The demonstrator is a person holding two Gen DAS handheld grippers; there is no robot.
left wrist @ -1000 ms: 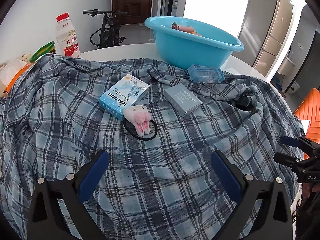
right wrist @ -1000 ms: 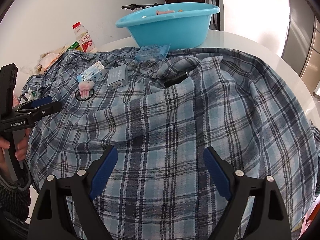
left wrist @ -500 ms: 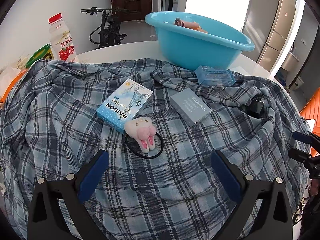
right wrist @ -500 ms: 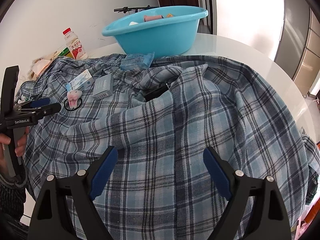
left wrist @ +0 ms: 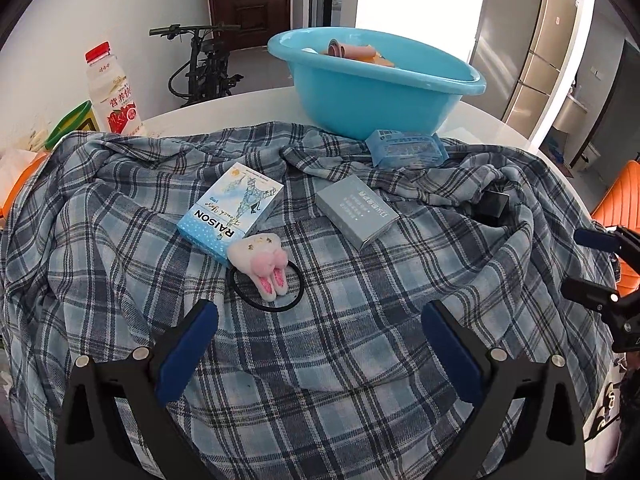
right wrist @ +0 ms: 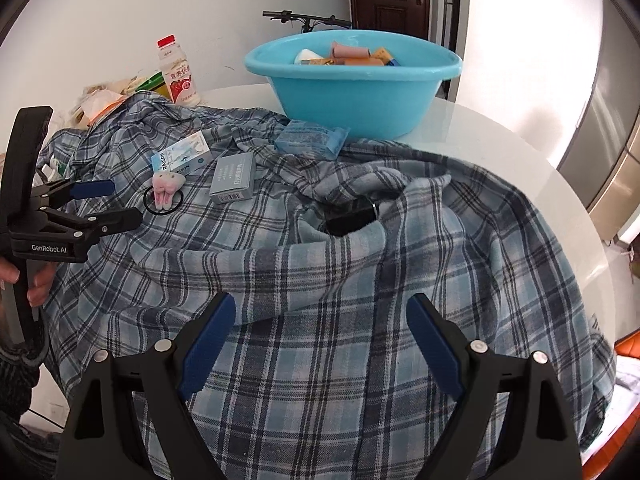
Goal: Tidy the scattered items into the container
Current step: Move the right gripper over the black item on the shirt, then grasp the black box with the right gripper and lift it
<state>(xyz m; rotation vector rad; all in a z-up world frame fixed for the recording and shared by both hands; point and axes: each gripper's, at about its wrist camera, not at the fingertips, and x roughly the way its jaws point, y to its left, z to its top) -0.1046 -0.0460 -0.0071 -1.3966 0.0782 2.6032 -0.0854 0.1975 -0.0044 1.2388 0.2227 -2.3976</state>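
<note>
A blue basin with several small items inside stands at the far side of a plaid shirt. On the shirt lie a RAISON box, a grey box, a plush tooth hair tie, a blue packet and a black item half in a fold. My left gripper is open, just short of the hair tie. My right gripper is open over the shirt.
A milk bottle and snack packets stand at the back left of the white round table. A bicycle and a door are behind. An orange chair is at the right.
My left gripper has moved forward toward the hair tie and boxes. My right gripper has swung left and nearer, so the basin and the black item sit closer to centre.
</note>
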